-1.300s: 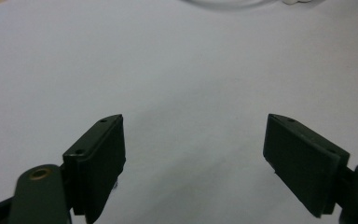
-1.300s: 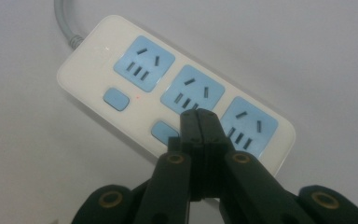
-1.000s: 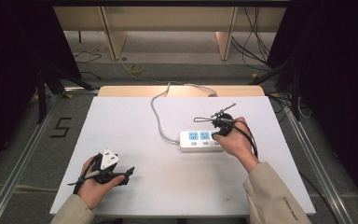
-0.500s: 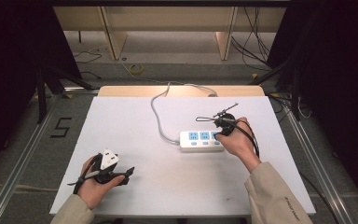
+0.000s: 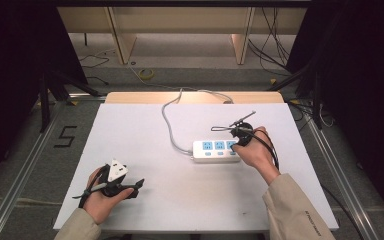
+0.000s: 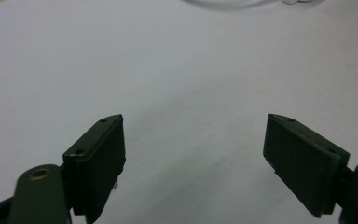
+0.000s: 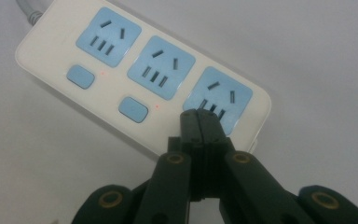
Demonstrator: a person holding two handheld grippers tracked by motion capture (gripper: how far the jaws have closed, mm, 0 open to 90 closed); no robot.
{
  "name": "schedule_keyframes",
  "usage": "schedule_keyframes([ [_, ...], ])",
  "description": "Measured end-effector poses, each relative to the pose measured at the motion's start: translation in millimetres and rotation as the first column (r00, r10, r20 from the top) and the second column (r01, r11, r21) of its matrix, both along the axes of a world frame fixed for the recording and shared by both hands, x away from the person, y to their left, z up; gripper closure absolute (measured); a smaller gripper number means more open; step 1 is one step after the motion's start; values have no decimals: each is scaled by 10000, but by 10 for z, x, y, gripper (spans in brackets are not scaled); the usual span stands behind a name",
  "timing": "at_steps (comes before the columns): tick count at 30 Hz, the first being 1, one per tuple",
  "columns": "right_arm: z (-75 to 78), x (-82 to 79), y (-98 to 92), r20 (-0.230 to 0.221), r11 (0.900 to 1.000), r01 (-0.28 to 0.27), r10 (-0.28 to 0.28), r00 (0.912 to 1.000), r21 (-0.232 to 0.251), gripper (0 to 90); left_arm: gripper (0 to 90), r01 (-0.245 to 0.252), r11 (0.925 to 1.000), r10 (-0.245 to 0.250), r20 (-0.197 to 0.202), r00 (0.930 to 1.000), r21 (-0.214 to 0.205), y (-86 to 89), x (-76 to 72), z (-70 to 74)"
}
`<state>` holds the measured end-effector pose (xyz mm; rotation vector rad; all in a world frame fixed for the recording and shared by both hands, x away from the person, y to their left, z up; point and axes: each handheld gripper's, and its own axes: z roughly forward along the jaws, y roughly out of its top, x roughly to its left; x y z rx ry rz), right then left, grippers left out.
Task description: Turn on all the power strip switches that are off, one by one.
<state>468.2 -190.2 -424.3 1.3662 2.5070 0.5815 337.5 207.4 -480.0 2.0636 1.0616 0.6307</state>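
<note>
Centrally, power strip point(image 7: 140, 77) laid flat on white table point(image 5: 180, 200), right gripper point(image 7: 204, 122) (jaws pressed together, nothing held) poised over its end socket, left gripper point(image 6: 193, 158) spread wide, well apart near table's front edge.

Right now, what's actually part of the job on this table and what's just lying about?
In play (judging by the contact):
- power strip, white with blue sockets
- right gripper, jaws shut, tips at the strip's third socket, where a switch would sit

Idle or background:
- left gripper, open over bare table
- floor cables
- wooden furniture behind
</note>
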Motion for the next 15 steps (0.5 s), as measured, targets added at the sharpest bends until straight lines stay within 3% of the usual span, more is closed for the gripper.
schedule_keyframes([
  [15, -32, 17, 22, -88, 9999, 41, -42, 10000, -101, 900, 208, -3, 10000, 3, -9, 10000, -20, 0, -1, 1],
])
